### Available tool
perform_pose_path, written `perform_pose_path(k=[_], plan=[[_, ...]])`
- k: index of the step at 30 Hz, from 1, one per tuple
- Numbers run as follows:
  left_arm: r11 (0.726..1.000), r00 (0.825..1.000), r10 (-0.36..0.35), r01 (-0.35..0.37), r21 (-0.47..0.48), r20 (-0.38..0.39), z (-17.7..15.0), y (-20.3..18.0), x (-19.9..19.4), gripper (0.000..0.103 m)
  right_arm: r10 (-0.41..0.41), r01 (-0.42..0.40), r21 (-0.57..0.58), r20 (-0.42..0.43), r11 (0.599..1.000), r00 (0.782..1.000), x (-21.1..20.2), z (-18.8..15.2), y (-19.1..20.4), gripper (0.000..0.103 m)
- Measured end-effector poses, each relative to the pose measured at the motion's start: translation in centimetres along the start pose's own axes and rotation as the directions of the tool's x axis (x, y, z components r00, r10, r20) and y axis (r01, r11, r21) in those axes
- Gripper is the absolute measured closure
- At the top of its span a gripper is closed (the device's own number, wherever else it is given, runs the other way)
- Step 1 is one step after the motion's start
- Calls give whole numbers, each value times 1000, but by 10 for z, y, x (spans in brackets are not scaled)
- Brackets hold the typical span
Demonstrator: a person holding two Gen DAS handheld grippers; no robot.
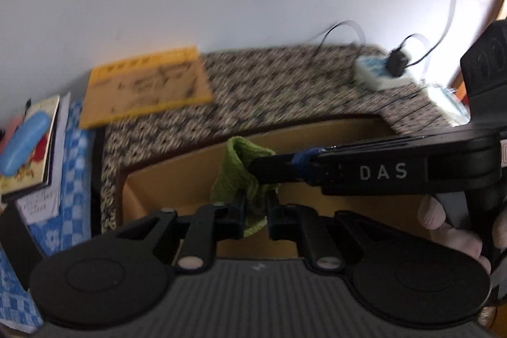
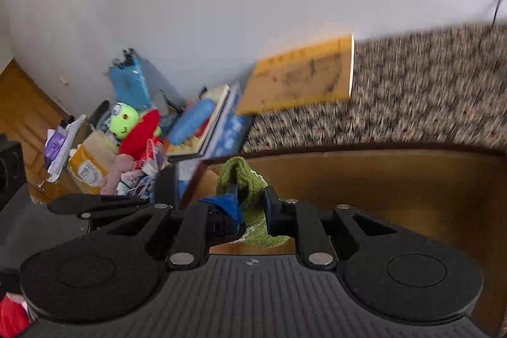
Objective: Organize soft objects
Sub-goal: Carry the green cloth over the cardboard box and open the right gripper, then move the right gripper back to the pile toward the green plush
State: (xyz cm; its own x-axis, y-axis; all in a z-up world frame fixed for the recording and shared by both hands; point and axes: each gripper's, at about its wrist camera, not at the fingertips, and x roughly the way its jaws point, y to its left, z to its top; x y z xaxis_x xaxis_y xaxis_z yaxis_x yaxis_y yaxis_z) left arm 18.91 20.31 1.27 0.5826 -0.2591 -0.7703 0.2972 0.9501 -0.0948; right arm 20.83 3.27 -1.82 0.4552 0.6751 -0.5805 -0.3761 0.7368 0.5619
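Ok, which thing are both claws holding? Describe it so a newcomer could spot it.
Find the patterned cloth by the wall, then the brown box in front of it. Over the box hangs a green knit sock, pinched by the left claw and right claw: the only green fabric there.

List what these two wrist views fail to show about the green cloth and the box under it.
- Green cloth: lower part hidden behind the left gripper; the right gripper covers it in the right wrist view too.
- Brown box: floor and near wall cut off by the gripper body in both views.
- Yellow book: print blurred by motion, unreadable.
- Patterned cloth: pattern smeared.
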Motion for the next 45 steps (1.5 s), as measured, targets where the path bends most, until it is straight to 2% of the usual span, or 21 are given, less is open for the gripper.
perform_pose_path(k=[4,5,6,7,8,9,11,14,17,21,27,30,32,34,35,38,40,42,45], plan=[[999,997,51,-52,-4,-50,-6,12,24,93,-4,5,18,-43,1000,999,25,-3,-8,101],[998,996,69,-69,0,-57,-8,14,26,89,-10,11,19,-50,1000,999,28,-3,-9,97],[996,994,94,-94,6,-64,-10,14,27,85,-17,18,24,-57,1000,998,29,-3,-10,97],[993,991,115,-114,11,-66,-12,15,28,84,-15,17,28,-60,999,998,28,-3,-11,96],[992,990,126,-126,11,-61,-16,16,27,78,-20,22,29,-61,999,998,27,-2,-12,96],[992,990,129,-129,5,-59,-18,17,25,65,-31,32,24,-58,999,998,24,-2,-12,96],[992,991,128,-128,-12,-38,-25,18,20,47,-52,52,1,-43,999,998,18,-4,-13,95],[993,993,110,-111,-27,-37,-37,15,15,47,-73,72,-40,-27,997,997,3,-14,-17,95],[995,993,92,-95,-41,-70,-50,14,19,47,-110,108,-47,-42,993,993,-4,-25,-25,93],[991,989,134,-132,24,-68,-64,1,13,47,-110,110,-3,-61,994,992,-14,-31,-38,93],[992,990,120,-116,49,-75,-85,-6,-1,47,-103,104,42,-29,994,994,-34,-37,-38,93],[993,991,117,-116,21,-60,-89,-9,-13,47,-160,160,6,17,987,987,-48,-49,-26,93],[991,991,134,-134,21,-20,-87,-16,-26,47,-228,232,-41,86,972,970,-65,-57,-13,93],[987,987,158,-159,21,29,-84,-27,-40,45,-289,305,-64,190,950,938,-90,-66,-1,93],[985,984,172,-173,22,44,-82,-33,-46,44,-320,343,-67,236,937,918,-100,-71,3,92],[978,976,204,-206,17,77,-78,-52,-56,43,-412,463,-50,380,885,828,-134,-92,12,90],[972,968,233,-236,25,93,-76,-66,-60,42,-437,497,-25,441,867,784,-152,-104,10,88],[966,962,255,-258,16,99,-77,-79,-63,42,-470,523,-3,432,853,770,-164,-108,4,87],[955,950,296,-298,-2,97,-78,-104,-69,42,-488,518,28,381,855,785,-178,-112,-10,86]])
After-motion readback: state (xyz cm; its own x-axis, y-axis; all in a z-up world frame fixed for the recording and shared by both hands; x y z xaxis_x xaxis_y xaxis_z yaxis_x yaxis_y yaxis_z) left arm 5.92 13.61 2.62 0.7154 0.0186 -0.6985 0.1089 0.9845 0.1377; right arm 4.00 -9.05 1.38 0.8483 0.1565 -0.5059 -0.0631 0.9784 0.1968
